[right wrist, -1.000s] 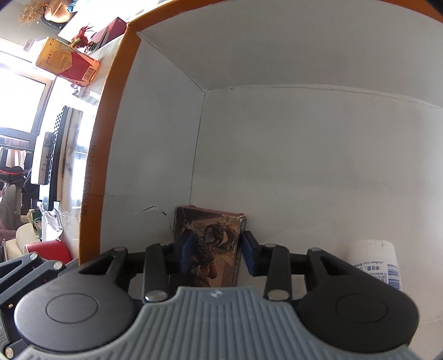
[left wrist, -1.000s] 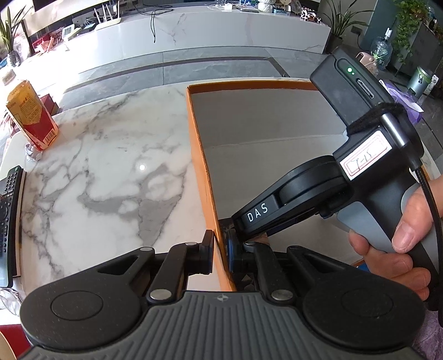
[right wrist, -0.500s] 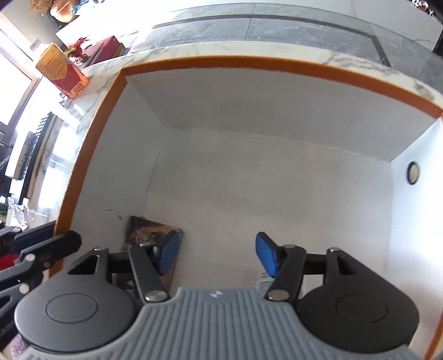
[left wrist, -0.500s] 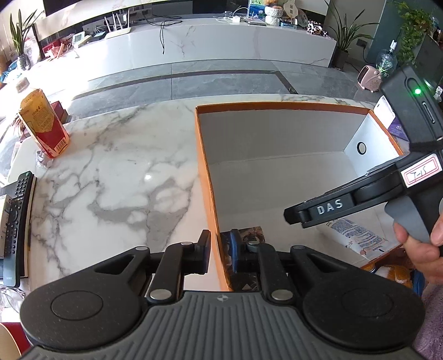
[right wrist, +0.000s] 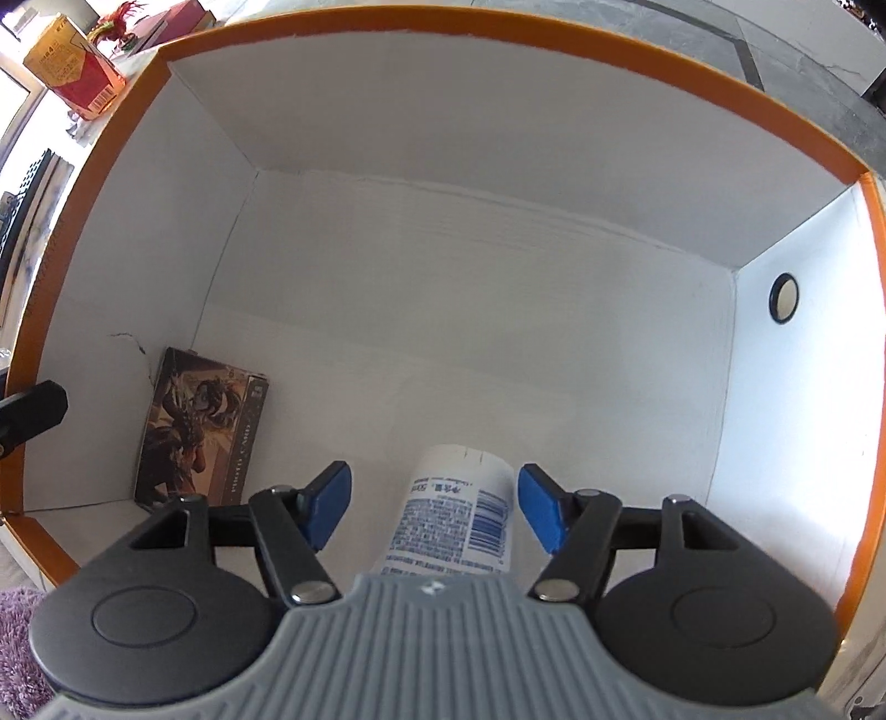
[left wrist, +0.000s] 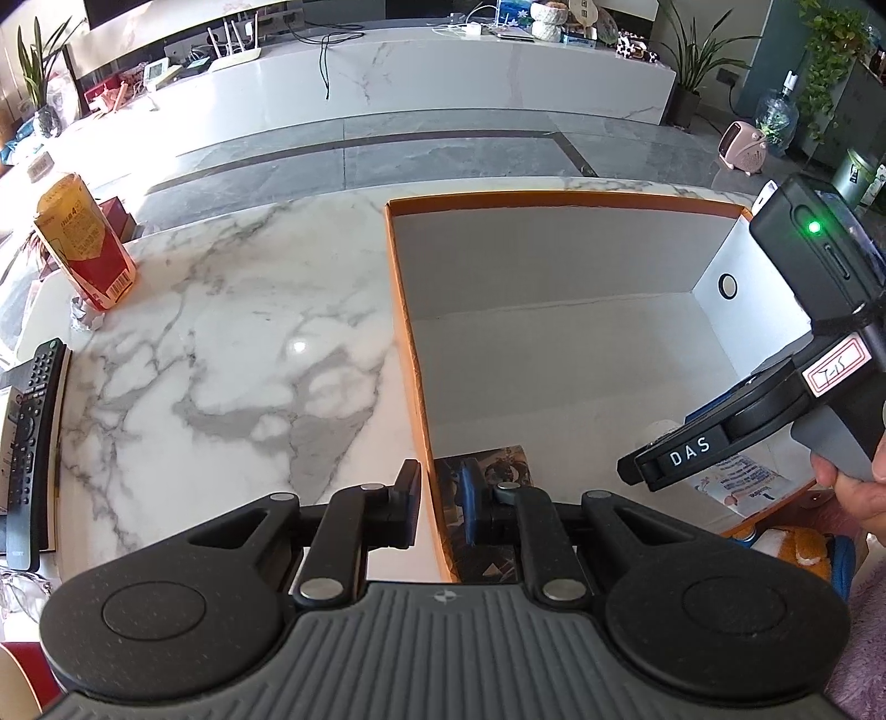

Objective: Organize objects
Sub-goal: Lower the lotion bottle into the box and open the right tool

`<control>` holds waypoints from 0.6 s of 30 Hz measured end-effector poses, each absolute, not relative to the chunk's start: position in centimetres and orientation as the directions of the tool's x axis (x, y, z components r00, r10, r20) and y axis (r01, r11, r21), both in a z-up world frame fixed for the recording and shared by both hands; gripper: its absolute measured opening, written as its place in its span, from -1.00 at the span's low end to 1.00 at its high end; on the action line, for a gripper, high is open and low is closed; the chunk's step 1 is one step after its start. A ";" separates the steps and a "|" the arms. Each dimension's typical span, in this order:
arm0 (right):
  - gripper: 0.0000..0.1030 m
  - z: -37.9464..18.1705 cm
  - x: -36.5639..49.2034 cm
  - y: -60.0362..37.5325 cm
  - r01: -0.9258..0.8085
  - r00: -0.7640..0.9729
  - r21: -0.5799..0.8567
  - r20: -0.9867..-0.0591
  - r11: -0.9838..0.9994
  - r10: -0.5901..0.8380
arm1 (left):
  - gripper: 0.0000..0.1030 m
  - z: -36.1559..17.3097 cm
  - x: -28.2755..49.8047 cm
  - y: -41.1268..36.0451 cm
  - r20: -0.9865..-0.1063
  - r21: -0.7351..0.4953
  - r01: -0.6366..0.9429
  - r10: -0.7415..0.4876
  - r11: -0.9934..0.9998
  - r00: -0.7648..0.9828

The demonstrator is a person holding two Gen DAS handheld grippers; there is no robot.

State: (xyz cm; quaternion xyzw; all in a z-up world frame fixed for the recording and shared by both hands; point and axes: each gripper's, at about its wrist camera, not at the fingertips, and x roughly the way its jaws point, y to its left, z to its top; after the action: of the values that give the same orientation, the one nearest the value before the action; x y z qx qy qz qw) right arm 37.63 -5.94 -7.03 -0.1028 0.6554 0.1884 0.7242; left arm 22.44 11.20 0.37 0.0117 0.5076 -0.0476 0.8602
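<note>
A white cylindrical tube with blue print and a barcode [right wrist: 462, 512] is seen lying on the floor of a large white cardboard box with an orange rim [right wrist: 498, 52], near the front wall. A dark rectangular card box with illustrated artwork [right wrist: 202, 426] is seen propped in the front left corner of the same box, against the left wall. Most of the box floor behind and to the right of these two things is left bare, and the walls rise well above them; a small round black-ringed hole [right wrist: 783, 297] is set in the right wall.

The right gripper [right wrist: 434, 507] is pointed down into the box, directly over the tube, which lies between the two blue pads [right wrist: 540, 512] without being touched by either. Its jaws are spread well apart and nothing is held.

The left gripper [left wrist: 440, 504] is clamped on the orange left wall of the box [left wrist: 407, 332], one finger outside and one inside, pressed together on the cardboard. The box is set on a white marble table with grey veining [left wrist: 221, 343], with open tabletop to the left. Farther left, a yellow and red carton [left wrist: 83, 241] is stood upright, and a black remote control [left wrist: 30, 443] is laid at the table's edge.
</note>
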 end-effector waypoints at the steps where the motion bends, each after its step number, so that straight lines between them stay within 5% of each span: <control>1: 0.33 -7.2 37.6 -6.0 -0.404 0.054 0.094 -0.990 0.910 0.127 | -0.67 0.3 22.4 11.2 -0.875 -0.030 0.096 -0.072 0.995 0.479; 6: 0.31 -6.8 37.9 -7.5 -0.381 0.019 0.098 -0.993 0.919 0.114 | -0.63 0.1 22.2 11.2 -0.875 -0.043 0.105 -0.088 0.994 0.476; 10: -0.01 -6.1 38.6 -9.0 -0.346 -0.028 0.154 -0.988 0.925 0.154 | -0.60 -0.1 22.3 11.3 -0.874 -0.052 0.100 -0.094 0.994 0.476; 18: -0.05 -6.3 40.1 -8.2 -0.297 0.007 0.224 -0.971 0.928 0.237 | -0.60 -0.1 22.4 11.5 -0.877 -0.063 0.093 -0.100 0.994 0.471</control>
State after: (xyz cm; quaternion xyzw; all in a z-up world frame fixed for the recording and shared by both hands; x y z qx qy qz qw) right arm 40.14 -8.22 -6.35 -0.0222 0.6789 0.1883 0.7093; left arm 22.37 11.47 -0.07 -0.0034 0.5114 -0.0560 0.8575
